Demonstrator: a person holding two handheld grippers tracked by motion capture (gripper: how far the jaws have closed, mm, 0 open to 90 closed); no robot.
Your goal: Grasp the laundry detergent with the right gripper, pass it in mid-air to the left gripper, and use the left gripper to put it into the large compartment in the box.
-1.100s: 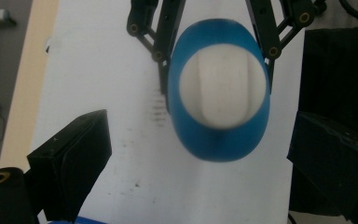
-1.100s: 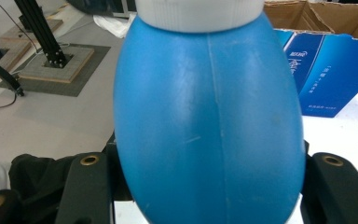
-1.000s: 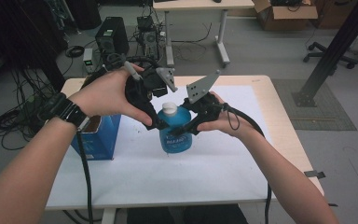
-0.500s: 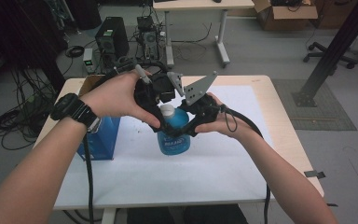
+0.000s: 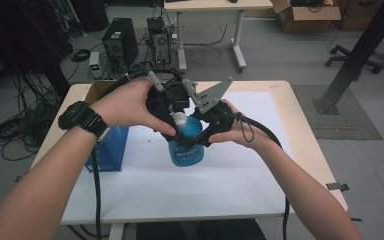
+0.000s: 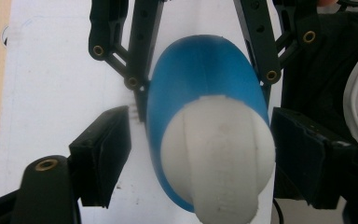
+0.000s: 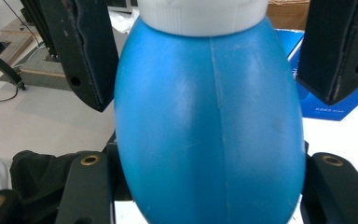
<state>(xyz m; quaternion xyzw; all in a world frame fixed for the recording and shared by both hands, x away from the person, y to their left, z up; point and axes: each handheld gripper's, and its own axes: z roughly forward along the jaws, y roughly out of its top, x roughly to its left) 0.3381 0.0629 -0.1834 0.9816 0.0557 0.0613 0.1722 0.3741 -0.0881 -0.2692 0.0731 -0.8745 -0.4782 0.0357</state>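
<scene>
Blue bottle (image 5: 185, 145), white cap (image 5: 179, 119): standing upright mid-table (image 5: 220, 195). Right gripper (image 7: 205, 56): jaws flanking the bottle's shoulder, gaps showing, gripping nothing. Left gripper (image 6: 200, 144): jaws straddling the cap, parted. Blue box (image 5: 105, 152): sitting left.

Looks forward and down from above the near side onto the table (image 5: 290, 165), forearms entering from the bottom. Rides the left gripper, staring almost straight down onto the white cap (image 6: 216, 154) of the blue bottle (image 6: 200, 79), very close. Rides the right gripper, facing the same bottle's side level, closer still.
</scene>
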